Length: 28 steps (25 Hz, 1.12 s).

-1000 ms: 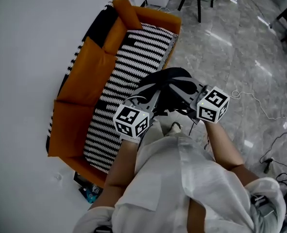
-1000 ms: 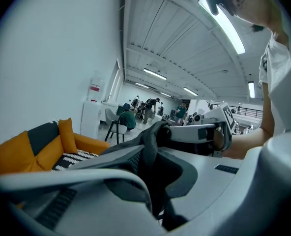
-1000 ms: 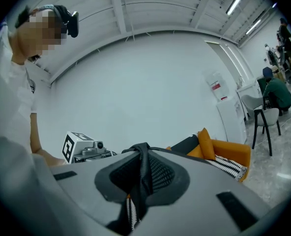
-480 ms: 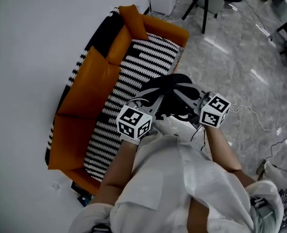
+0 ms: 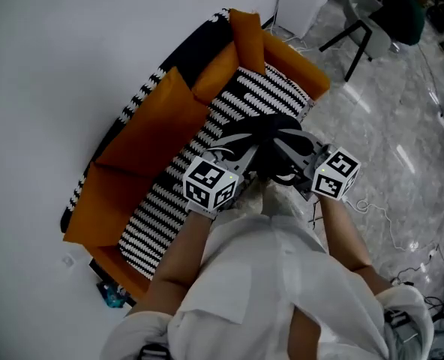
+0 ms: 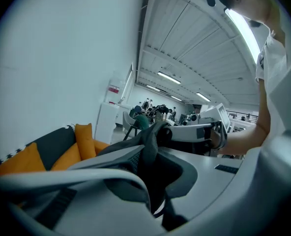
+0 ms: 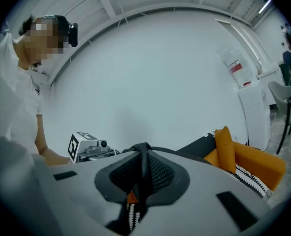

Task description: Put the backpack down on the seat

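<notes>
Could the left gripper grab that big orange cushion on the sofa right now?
Probably not: the left gripper has its fingers shut on a strap of the backpack. The orange cushion lies uncovered on the sofa, so letting go first should free the way.

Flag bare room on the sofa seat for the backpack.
Free: striped seat from the near orange armrest up to mid-sofa, bordered by the orange back cushions. Crowded: far end, where the held backpack covers the seat by the far armrest.

Black backpack [image 5: 271, 135]; orange sofa [image 5: 151, 130], its seat [image 5: 173, 201] black-and-white striped; grey veined floor [image 5: 402, 148]; white wall [image 5: 57, 51]
</notes>
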Available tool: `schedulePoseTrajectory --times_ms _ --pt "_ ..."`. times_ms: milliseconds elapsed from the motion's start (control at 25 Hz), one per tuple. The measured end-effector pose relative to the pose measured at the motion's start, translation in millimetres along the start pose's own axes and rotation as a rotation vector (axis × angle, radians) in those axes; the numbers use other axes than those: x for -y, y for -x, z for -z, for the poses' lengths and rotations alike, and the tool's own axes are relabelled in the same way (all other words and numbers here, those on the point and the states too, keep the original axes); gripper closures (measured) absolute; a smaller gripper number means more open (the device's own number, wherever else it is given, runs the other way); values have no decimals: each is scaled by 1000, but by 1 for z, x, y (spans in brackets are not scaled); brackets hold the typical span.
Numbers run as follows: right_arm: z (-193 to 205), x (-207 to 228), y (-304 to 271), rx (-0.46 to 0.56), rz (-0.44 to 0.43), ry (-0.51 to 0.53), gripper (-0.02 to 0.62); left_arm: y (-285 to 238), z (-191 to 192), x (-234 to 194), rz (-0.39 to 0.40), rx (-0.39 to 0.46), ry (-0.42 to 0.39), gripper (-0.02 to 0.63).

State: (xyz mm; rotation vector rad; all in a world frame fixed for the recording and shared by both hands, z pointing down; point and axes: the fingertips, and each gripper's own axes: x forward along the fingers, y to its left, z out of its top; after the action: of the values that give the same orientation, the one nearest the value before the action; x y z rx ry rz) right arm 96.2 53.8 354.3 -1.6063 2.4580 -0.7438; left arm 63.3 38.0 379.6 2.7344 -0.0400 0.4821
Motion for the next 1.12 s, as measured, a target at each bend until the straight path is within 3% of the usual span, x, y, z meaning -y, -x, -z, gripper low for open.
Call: schedulePoseTrajectory --times_ms 160,360,520,760,1120 --pt "-4 32 -42 -87 -144 -3 557 -12 -2 -45 -132 3 51 560" --pt "1 54 -94 -274 -393 56 557 -10 5 -92 -361 67 182 560" --pt "9 62 -131 -361 -507 118 557 -4 15 -124 -489 115 255 560" --pt "43 67 -170 -450 -558 164 557 6 49 -159 -562 134 360 560" --pt "87 79 -208 -525 -522 153 557 13 91 -200 -603 73 398 560"
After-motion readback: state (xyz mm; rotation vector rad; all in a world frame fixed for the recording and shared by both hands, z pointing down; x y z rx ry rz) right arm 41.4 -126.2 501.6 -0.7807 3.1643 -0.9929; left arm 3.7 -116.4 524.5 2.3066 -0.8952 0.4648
